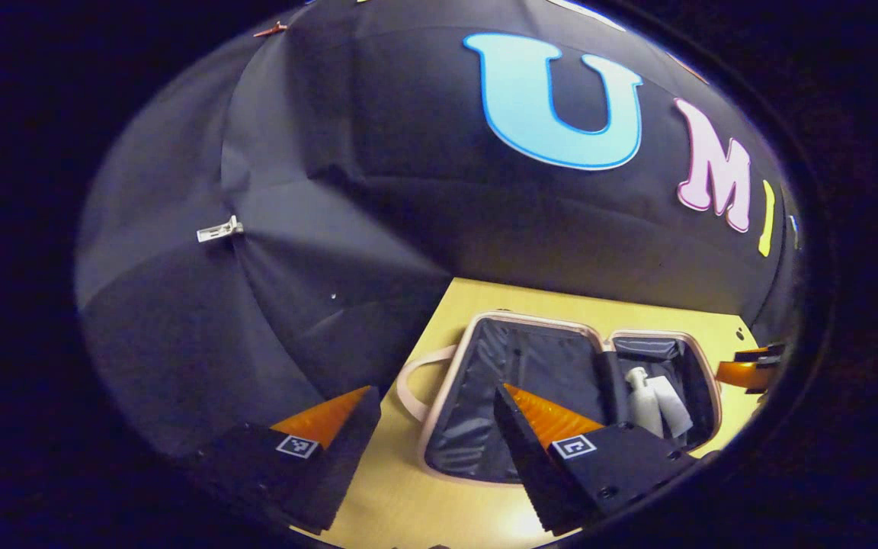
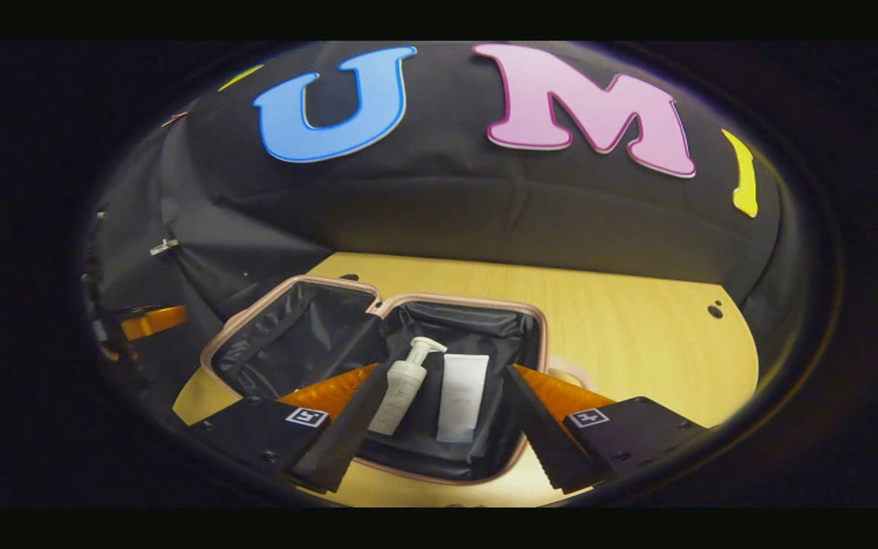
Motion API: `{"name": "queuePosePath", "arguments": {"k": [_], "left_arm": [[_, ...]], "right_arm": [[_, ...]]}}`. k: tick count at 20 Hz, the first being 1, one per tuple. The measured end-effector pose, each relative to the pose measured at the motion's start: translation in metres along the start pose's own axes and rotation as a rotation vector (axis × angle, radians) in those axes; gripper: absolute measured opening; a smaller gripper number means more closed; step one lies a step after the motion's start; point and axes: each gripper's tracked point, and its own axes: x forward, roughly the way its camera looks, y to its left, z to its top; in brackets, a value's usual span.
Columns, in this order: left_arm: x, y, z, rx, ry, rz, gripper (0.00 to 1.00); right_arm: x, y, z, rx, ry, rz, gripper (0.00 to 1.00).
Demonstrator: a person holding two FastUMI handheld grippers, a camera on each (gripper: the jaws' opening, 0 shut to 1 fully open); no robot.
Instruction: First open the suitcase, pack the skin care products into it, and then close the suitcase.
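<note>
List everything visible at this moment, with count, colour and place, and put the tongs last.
suitcase: one, pale pink shell with black lining, lying open flat on the table, both halves up.
pump bottle: one, white, lying in the suitcase half nearer the right tongs, left of the tube in the right gripper view.
tube: one, white, lying in the same half beside the pump bottle.
table: one, light wood, under the suitcase.
clip: one, white, on the booth wall cloth in the left gripper view.
left tongs: one, open, holding nothing, over the lid-side half of the suitcase.
right tongs: one, open, holding nothing, fingers either side of the bottle and tube in the view.
</note>
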Motion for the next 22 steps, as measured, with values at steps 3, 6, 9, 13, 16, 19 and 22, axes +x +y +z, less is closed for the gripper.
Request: {"name": "queuePosePath", "arguments": {"k": [3,6,9,13,16,19,22], "left_arm": [[0.055,0.027,-0.011,0.016,0.066,0.009,0.97],[0.103,0.047,-0.025,0.001,0.138,0.026,0.97],[0.133,0.052,-0.041,-0.014,0.227,0.021,0.97],[0.153,0.046,-0.048,-0.015,0.264,-0.038,0.95],[0.159,0.036,-0.055,-0.026,0.333,-0.141,0.9],[0.163,0.026,-0.059,-0.018,0.371,-0.2,0.81],[0.169,0.033,-0.055,0.028,0.383,-0.158,0.66]], "right_arm": [[-0.036,-0.008,0.002,0.007,-0.062,0.01,0.97],[-0.071,-0.024,-0.005,0.013,-0.105,0.011,0.97],[-0.085,-0.054,-0.027,-0.04,-0.062,-0.017,0.96],[-0.091,-0.091,-0.032,-0.007,-0.061,-0.094,0.97],[-0.093,-0.11,-0.041,0.044,-0.046,-0.134,0.97],[-0.092,-0.119,-0.054,0.028,-0.023,-0.153,0.97],[-0.094,-0.121,-0.062,0.031,-0.013,-0.152,0.97]]}}
